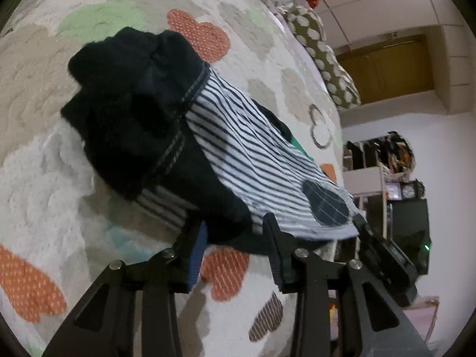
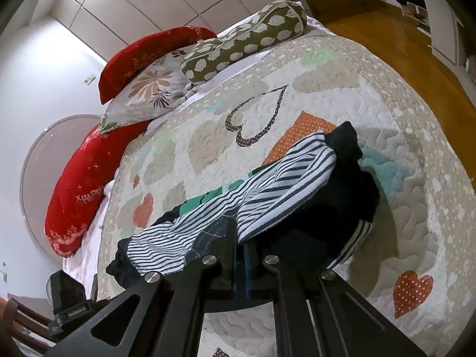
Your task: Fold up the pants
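I count two grippers: my left gripper (image 1: pixel 235 232) and my right gripper (image 2: pixel 239 238). On the one quilt (image 2: pixel 342 83) I make out one pair of striped pants (image 2: pixel 267 190), one dark garment (image 1: pixel 125 113) bunched against it and a scrap of one green item (image 2: pixel 208 199) underneath. Pillows at the head: two red pillows (image 2: pixel 80 184), one floral pillow (image 2: pixel 151 89), one olive spotted pillow (image 2: pixel 247 41), four in all.

A bed with a quilted cover (image 2: pixel 342 68) of orange, beige and green hearts carries a heap of clothes (image 2: pixel 297 178): striped pants over dark garments. At its head lie 4 pillows: 2 red (image 2: pixel 80 184), 1 floral (image 2: pixel 148 89), 1 olive spotted (image 2: pixel 247 38).
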### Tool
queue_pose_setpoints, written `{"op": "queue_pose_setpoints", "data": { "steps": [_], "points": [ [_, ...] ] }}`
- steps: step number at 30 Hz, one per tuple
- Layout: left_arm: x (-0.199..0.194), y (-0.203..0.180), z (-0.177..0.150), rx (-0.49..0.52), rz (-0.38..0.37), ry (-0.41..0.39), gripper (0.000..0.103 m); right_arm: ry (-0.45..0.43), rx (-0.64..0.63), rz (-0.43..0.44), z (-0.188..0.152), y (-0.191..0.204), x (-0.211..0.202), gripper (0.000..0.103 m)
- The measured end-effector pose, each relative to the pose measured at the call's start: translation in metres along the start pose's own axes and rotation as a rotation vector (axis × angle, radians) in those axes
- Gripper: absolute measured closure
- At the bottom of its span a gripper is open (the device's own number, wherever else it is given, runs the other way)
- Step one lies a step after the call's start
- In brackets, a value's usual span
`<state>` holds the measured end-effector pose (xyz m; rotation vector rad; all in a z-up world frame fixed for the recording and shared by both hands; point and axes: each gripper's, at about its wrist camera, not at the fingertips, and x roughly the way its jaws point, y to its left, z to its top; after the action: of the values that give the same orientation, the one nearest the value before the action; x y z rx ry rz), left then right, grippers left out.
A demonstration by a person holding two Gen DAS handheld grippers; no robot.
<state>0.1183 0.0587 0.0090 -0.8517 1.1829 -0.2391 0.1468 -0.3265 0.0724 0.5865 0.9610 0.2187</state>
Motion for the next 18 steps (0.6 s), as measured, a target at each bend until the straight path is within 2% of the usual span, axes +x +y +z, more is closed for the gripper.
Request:
{"op": "queue_pose_setpoints", "data": {
  "steps": [1, 2, 3, 9, 14, 18],
  "points": [
    [0.001, 0.000, 0.002, -0.005, 0.004, -0.007, 0.077, 0.000, 0.001, 0.001, 0.000, 0.000, 0.000, 0.099],
    [0.000, 0.000, 0.005, -0.006, 0.008, -0.020, 0.094, 0.000, 0.002, 0.002, 0.000, 0.000, -0.001, 0.099],
    [-0.001, -0.003, 0.007, 0.002, 0.014, -0.030, 0.097, 0.001, 0.000, 0.001, 0.000, 0.000, -0.001, 0.099],
    [-0.011, -0.022, 0.032, 0.063, 0.045, -0.102, 0.097, 0.005, -0.033, -0.007, 0.006, 0.007, 0.002, 0.099],
    [0.004, -0.049, 0.086, 0.129, 0.127, -0.135, 0.097, 0.000, -0.083, -0.061, 0.035, 0.022, 0.023, 0.099],
    [0.025, -0.066, 0.135, 0.181, 0.211, -0.150, 0.097, -0.021, -0.120, -0.113, 0.074, 0.040, 0.057, 0.098]
  ]
}}
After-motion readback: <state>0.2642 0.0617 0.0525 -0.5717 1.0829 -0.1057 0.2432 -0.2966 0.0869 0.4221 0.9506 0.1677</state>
